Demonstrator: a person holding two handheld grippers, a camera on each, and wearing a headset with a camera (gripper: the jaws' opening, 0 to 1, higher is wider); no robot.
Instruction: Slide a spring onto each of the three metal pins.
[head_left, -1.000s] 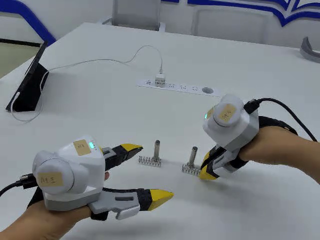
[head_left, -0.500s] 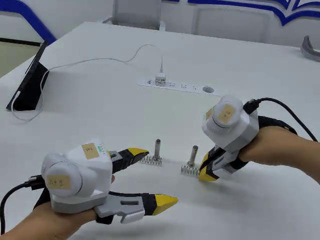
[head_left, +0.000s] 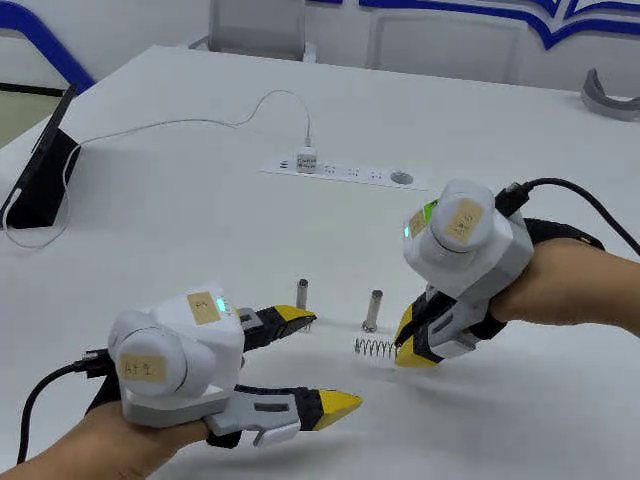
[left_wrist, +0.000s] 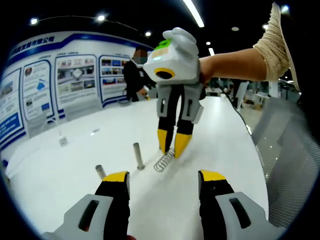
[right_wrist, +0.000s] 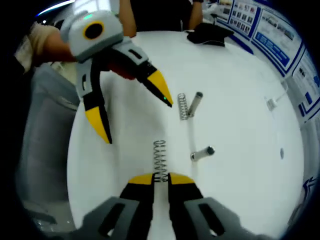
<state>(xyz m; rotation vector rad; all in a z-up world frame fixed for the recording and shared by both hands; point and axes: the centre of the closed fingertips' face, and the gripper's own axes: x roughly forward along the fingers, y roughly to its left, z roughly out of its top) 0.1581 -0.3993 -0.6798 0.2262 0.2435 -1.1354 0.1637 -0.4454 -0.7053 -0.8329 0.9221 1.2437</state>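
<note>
Two short metal pins stand upright on the white table, one (head_left: 302, 293) to the left and one (head_left: 374, 310) to the right. My right gripper (head_left: 412, 350) is shut on one end of a spring (head_left: 373, 347), which lies level just in front of the right pin. The right gripper view has that spring (right_wrist: 159, 159) running out from my shut tips (right_wrist: 160, 179). A second spring (right_wrist: 182, 106) lies beside the farther pin (right_wrist: 196, 102). My left gripper (head_left: 315, 360) is open and holds nothing; its upper tip is near the left pin. In the left gripper view the held spring (left_wrist: 162, 161) is beyond my open left gripper (left_wrist: 164, 177).
A white power strip (head_left: 340, 172) with a plugged-in cable lies beyond the pins. A dark tablet (head_left: 40, 180) leans at the table's left edge. A chair (head_left: 255, 25) stands at the far side. A person (left_wrist: 132, 75) stands in the background.
My left gripper has moved forward and right, its upper tip now over the spring by the left pin. The right gripper has drawn its spring slightly back from the right pin's foot.
</note>
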